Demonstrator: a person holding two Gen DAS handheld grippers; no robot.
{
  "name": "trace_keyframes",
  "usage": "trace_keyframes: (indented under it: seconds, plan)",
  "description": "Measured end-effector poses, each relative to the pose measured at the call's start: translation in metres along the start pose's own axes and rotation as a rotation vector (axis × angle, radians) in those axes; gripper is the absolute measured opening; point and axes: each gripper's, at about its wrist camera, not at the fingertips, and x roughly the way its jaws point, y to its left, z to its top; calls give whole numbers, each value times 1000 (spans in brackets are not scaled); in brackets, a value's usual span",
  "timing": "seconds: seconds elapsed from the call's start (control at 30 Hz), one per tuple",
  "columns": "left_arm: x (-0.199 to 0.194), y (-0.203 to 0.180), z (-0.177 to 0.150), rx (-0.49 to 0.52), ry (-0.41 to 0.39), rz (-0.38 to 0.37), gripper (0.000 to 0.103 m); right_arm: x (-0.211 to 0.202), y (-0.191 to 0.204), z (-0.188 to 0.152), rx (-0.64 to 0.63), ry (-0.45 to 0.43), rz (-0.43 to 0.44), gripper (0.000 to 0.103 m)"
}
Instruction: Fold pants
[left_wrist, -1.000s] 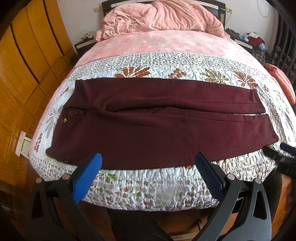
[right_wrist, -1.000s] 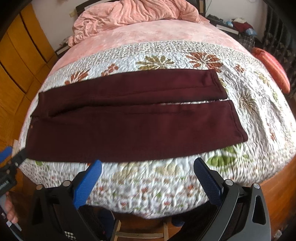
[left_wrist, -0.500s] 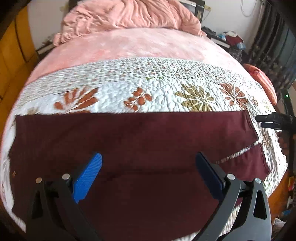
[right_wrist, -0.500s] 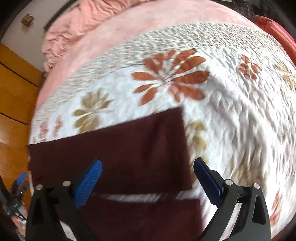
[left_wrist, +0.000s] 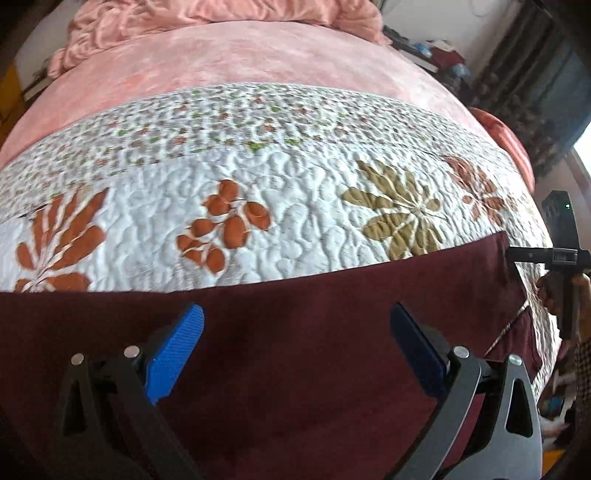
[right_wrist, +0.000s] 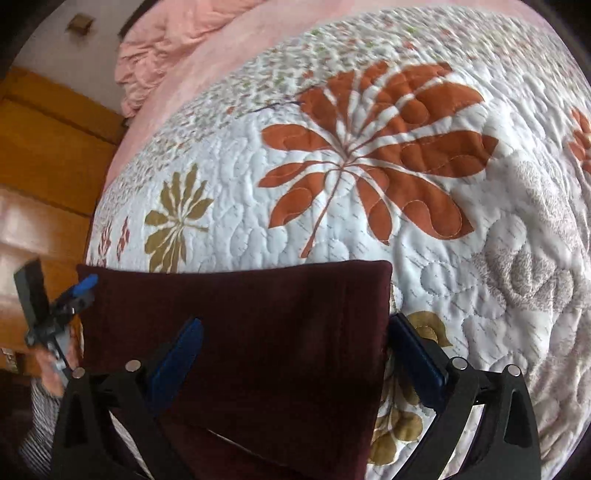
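Overhead, both tools (left_wrist: 295, 347) (right_wrist: 295, 354) agape above pants (left_wrist: 295, 369).

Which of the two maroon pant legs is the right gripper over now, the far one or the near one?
The far leg: the open right gripper straddles its hem corner. The near leg lies lower, across the pale gap.

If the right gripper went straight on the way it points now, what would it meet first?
Probably the far pant leg's hem on the pants, lying between the open right gripper's fingers; beyond that the quilt. Depth is uncertain.
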Motion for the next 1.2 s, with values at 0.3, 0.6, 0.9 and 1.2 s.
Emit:
trace_keyframes:
  seconds: [0.3,0.6,0.9,1.2]
  plan:
    - [11,-2,8,140,20,-72,100,-3,35,-11,-230,6,-291,41]
    - [27,-19,26,354,53,-136,100,-60,67,-34,-413,-141,-171,20]
    - [59,-55,49,459,168,-459,100,-121,94,-38,-501,-331,-1,20]
    - [92,-63,58,397,379,-637,99,-128,88,-44,-509,-351,28,20]
